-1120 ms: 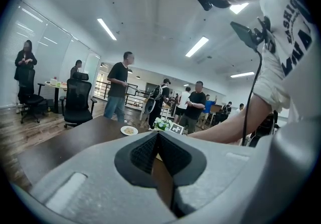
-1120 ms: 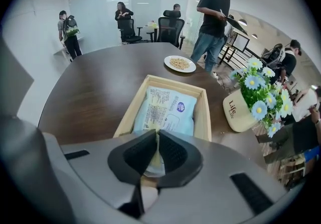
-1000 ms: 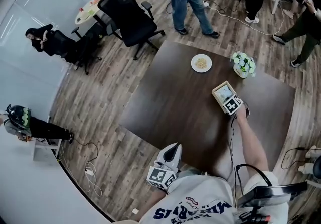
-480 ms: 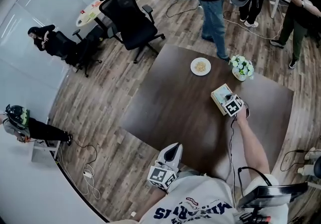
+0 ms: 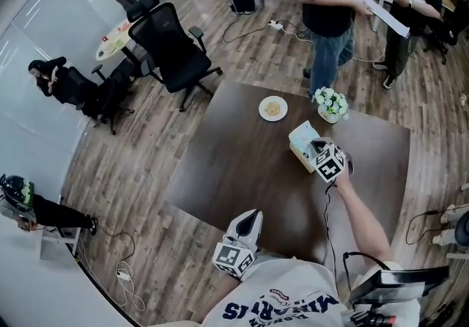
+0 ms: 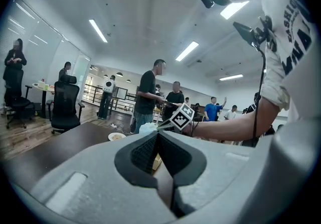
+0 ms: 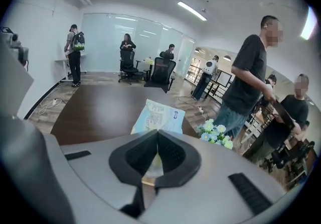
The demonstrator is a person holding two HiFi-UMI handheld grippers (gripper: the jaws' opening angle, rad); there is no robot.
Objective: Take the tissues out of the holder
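right tool (image 7: 157, 132) | grips tissue pack (image 7: 159, 115) (pale blue, printed) | left tool (image 6: 158, 134) closed

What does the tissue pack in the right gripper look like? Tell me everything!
The tissue pack is a flat, soft-looking packet in pale blue-green wrap with small print and a dark blue mark. The right gripper has its jaws shut on its near end, so it sticks out beyond them, above the dark brown table. Its lower end is hidden behind the jaws. White flowers stand apart, to its right.
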